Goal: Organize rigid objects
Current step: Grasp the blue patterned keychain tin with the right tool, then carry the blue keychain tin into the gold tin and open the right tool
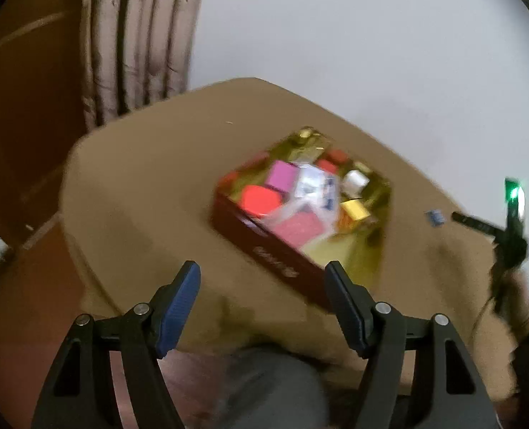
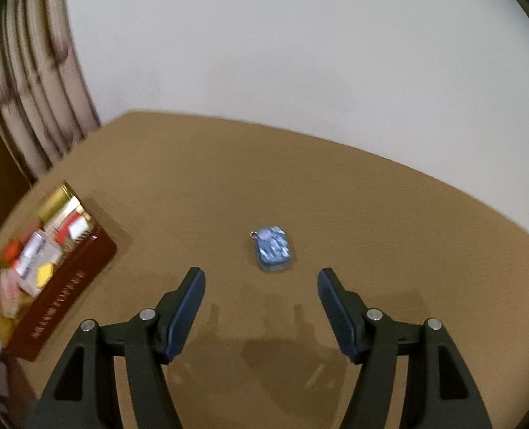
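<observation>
Both empty: left hand-held gripper (image 1: pixel 262 273) is being held open near the dark red, gold-lined box (image 1: pixel 264 246); right hand-held gripper (image 2: pixel 260 279) is being held open, lined up on the small blue patterned case (image 2: pixel 273 249) mid-frame on the brown desk (image 2: pixel 371 214), probably the last item to be boxed.

The dark red box (image 2: pixel 62 295) bears light lettering along its side, too blurred to read.

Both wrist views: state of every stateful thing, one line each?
Left gripper: open, nothing between its fingers.
Right gripper: open, nothing held, aimed at the blue case.
Red box: lid off, gold-lined inside, filled with small coloured items, sitting flat on the table.
Blue case: closed as far as the blur shows, lying flat on the table, alone, outside the box.
</observation>
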The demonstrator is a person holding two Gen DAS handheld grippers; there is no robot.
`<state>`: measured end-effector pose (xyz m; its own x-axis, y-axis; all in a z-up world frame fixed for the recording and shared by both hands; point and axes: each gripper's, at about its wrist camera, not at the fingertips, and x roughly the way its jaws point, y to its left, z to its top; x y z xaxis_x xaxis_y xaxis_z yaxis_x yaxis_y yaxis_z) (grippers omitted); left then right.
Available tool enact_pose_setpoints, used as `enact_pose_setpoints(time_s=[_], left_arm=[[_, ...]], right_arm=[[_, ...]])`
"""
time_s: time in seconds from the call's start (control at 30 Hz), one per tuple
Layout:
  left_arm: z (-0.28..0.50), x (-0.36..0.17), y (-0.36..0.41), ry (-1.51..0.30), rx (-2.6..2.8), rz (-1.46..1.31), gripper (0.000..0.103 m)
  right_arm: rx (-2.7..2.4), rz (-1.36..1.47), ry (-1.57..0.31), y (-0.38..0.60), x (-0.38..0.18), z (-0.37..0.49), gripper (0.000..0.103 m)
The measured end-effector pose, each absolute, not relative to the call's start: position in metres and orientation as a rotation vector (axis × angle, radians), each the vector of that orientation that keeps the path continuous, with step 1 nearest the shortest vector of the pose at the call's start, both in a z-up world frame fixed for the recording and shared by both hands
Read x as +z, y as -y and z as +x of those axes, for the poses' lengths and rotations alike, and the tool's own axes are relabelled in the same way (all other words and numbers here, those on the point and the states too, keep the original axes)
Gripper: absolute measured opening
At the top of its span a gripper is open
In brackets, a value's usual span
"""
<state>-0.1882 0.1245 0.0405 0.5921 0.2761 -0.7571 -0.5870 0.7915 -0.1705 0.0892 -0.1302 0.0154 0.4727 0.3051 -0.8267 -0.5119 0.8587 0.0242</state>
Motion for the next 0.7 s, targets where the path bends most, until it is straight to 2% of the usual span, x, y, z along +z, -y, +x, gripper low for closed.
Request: enact_pose_setpoints(time_s=[0.37,0.4,0.43,0.47,0.6,0.7], left_arm=[[-0.181,0.023,-0.105,-0.829,0.543,-0.232,0.068],[-0.181,0.021,-0.105,-0.835,0.541,-0.228,0.068],[-0.179,0.019,-0.106,-0.841,0.539,-0.224,0.068],[-0.178,0.017,-0.106,-0.846,0.543,-0.221,0.068],[-0.178,0.017,-0.109,-0.851,0.559,-0.223,0.068],[-0.180,0.019,-0.111,-0.852,0.566,-0.238,0.068]], right_arm=[[0.472,-0.323,-1.000,0.108,-0.029,0.134,0.066],[0.472,-0.321,-1.012,0.108,-0.032,0.137,0.061],[0.481,-0.312,-1.038,0.110,-0.037,0.140,0.043],[0.486,-0.303,-1.072,0.115,-0.040,0.145,0.030],[0.501,-0.301,-1.086,0.119,-0.042,0.143,0.031],[0.541,-0.253,-1.065,0.115,-0.023,0.125,0.031]])
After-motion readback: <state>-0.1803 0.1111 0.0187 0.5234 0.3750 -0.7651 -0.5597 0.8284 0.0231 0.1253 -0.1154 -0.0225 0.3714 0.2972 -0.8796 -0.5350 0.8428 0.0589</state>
